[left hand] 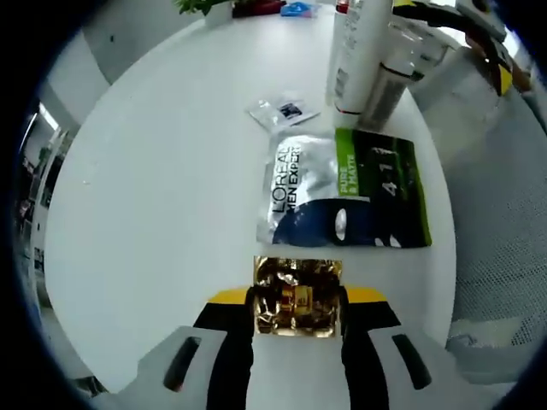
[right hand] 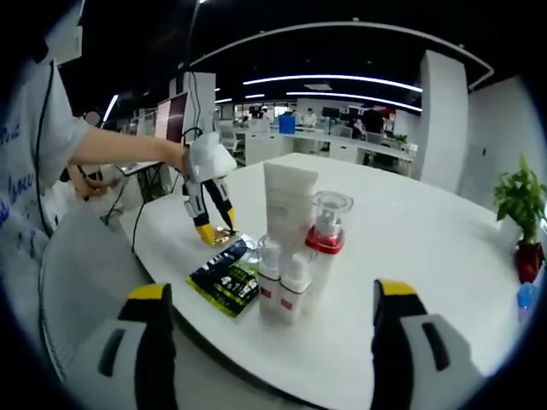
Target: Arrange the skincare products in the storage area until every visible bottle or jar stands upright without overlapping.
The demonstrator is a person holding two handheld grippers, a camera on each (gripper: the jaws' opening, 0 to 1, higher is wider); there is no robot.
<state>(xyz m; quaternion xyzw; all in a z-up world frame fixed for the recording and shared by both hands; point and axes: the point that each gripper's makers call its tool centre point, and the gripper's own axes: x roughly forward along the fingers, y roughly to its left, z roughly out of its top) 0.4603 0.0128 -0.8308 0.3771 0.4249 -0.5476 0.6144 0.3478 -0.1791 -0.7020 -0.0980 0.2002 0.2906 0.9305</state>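
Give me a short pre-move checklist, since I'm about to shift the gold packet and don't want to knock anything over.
1. Left gripper grip: jaws closed on the gold foil packet, which lies between them on the white table. Ok.
2. Right gripper free: jaws wide apart, nothing between them. Ok.
3. Bottles upright: white tube, clear-capped pump bottle and two small bottles all stand. Ok.
4. Overlap: the bottles crowd together; whether they touch, cannot tell.
5. Flat items: L'Oreal sachet and small clear packet lie flat near the bottles, not in the way of the packet's jaws. Ok.
6. Table edge: the sachet sits close to it. Not ok.
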